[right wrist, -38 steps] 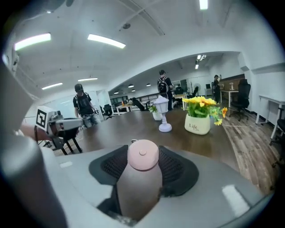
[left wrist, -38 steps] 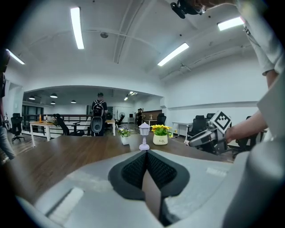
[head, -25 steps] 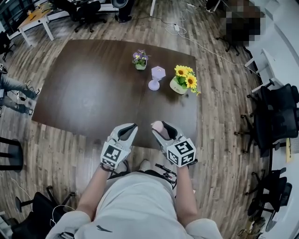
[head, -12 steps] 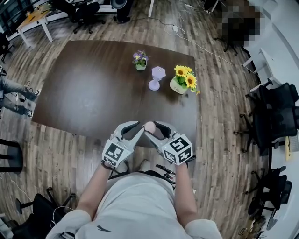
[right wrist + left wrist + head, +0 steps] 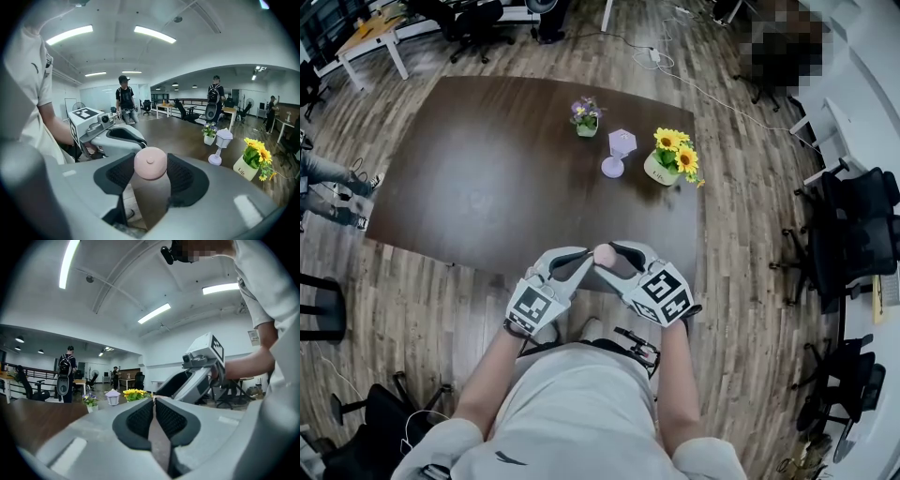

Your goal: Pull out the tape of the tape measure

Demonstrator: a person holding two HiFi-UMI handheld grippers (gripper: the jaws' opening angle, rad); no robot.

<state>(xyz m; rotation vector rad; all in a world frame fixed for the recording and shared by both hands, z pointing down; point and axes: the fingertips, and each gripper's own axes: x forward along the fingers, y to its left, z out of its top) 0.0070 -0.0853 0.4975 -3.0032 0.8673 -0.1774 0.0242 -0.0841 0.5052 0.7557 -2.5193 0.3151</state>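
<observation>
- The right gripper (image 5: 611,259) is clamped on the tape measure (image 5: 150,163). Its two dark pads press the round pink case from either side, and the flat face with the centre button points out past the jaw tips.
- The left gripper (image 5: 153,399) is tip to tip with the right one, its nose against the pink case. Its jaws are closing and stand almost together. No view shows whether a thin tape end is caught at their tips.
- The table (image 5: 487,169) is dark wood and lies ahead of and below both grippers, which hang over its near edge.
- The sunflower pot (image 5: 673,159) stands well ahead of the right gripper, on the far side of the table.
- The small lantern ornament (image 5: 619,153) is just beside the sunflowers, straight ahead of the meeting jaws.
- The little pot of purple flowers (image 5: 587,116) is the farthest thing ahead, slightly toward the left gripper's side.
- Handling, as a judgement: the case looks light, rigid and smooth, so it could twist or slip between the pads under a pull, and the right grip should stay firm across its widest part.
- The tape itself is probably thin and springy. The place to take hold would be its end tab at the case's rim, pinched at the left jaw tips and drawn straight away from the case.
</observation>
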